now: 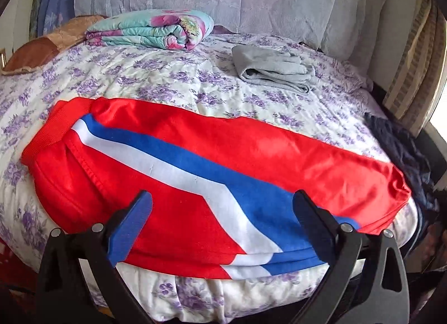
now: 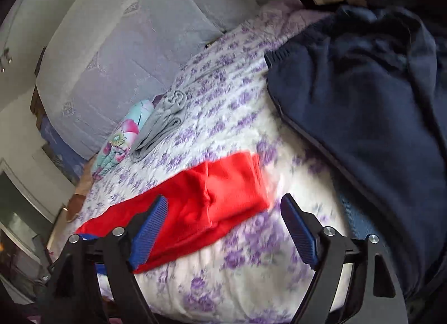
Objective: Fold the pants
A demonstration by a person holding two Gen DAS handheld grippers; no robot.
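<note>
Red pants (image 1: 173, 139) with a white and blue side stripe lie lengthwise along the near edge of the bed, waistband at the left, leg ends at the right. My left gripper (image 1: 223, 201) is open above the middle of the pants, holding nothing. In the right wrist view the leg end of the red pants (image 2: 212, 198) lies on the floral sheet. My right gripper (image 2: 223, 206) is open just above that leg end, empty; the view is blurred.
The bed has a white sheet with purple flowers (image 1: 167, 78). A folded grey garment (image 1: 273, 69) and a folded floral blanket (image 1: 151, 30) lie further back. A dark navy garment (image 2: 363, 106) lies heaped at the right edge. A brown pillow (image 1: 36, 52) is far left.
</note>
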